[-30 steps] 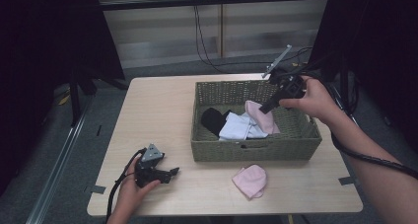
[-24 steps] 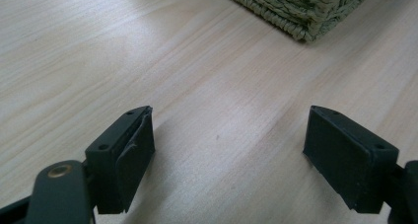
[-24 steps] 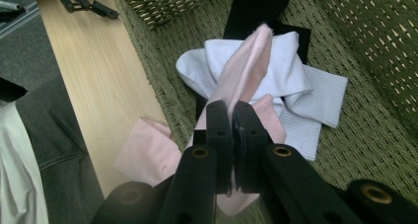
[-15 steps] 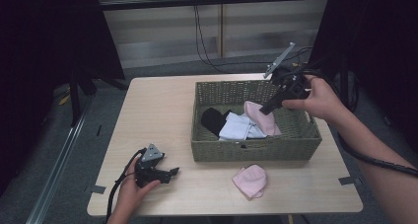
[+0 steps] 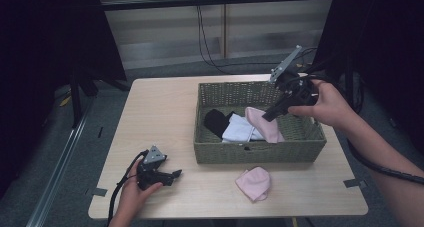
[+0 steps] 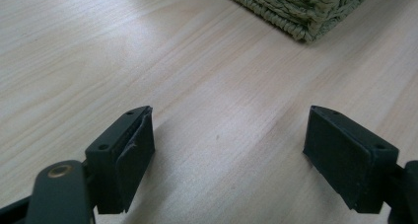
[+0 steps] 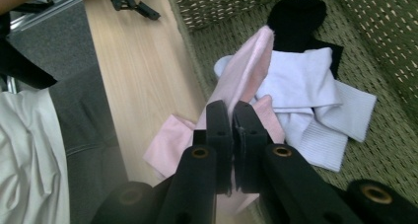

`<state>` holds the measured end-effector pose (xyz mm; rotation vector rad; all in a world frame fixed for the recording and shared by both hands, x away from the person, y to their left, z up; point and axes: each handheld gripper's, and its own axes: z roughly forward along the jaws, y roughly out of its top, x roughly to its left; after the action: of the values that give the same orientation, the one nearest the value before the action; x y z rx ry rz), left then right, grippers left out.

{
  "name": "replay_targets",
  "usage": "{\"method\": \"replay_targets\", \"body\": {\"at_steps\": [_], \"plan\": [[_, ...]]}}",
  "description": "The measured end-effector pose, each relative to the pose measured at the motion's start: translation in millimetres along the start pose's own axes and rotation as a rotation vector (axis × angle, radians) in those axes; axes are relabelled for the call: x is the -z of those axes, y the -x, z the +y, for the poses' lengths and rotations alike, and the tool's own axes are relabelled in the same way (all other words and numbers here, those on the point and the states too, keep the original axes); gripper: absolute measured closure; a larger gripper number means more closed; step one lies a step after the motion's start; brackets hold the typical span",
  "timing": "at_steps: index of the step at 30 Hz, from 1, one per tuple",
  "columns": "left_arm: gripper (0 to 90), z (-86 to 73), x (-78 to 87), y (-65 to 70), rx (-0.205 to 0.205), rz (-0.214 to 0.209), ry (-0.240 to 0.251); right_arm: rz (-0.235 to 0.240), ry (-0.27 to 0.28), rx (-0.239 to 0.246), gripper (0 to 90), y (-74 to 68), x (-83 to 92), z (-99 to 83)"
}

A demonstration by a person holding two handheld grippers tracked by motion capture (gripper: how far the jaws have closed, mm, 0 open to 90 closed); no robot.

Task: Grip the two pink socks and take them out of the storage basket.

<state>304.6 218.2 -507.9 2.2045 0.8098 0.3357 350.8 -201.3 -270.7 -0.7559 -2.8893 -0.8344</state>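
- A pink sock (image 5: 264,124) hung stretched from inside a green woven basket (image 5: 257,153), its upper end pinched and lifted, its lower part lying on the pile in the basket.
- The right hand-held gripper (image 5: 268,115) had its jaws pressed together on that sock's end; the right gripper view showed the pink fabric (image 7: 246,76) running away from the closed jaws. It seemed to be held high so the sock could clear the basket wall.
- Under the sock lay a white sock (image 5: 240,131) and a black sock (image 5: 216,122), both on the basket floor, touching each other.
- A second pink sock (image 5: 254,182) lay crumpled on the bench (image 5: 160,112) just in front of the basket, probably the mate, set out so a pair could be made.
- The left hand-held gripper (image 5: 175,174) rested on the bench near the front left corner, well apart from the basket, jaws spread with nothing between them; the left gripper view showed bare wood in the gap. It looked parked, waiting its turn.
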Motion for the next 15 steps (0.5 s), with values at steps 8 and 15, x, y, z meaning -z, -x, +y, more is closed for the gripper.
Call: {"method": "replay_targets", "body": {"at_steps": [8,15], "plan": [[18.9,-0.1,-0.1,0.2,0.004,-0.002,0.001,0.026,0.027,0.019,86.7,-9.5,-4.1,-6.2],[18.9,0.0,0.4,-0.3,-0.005,-0.003,-0.007,0.05,0.042,0.039,86.7,-16.6,-9.1,-11.7]]}}
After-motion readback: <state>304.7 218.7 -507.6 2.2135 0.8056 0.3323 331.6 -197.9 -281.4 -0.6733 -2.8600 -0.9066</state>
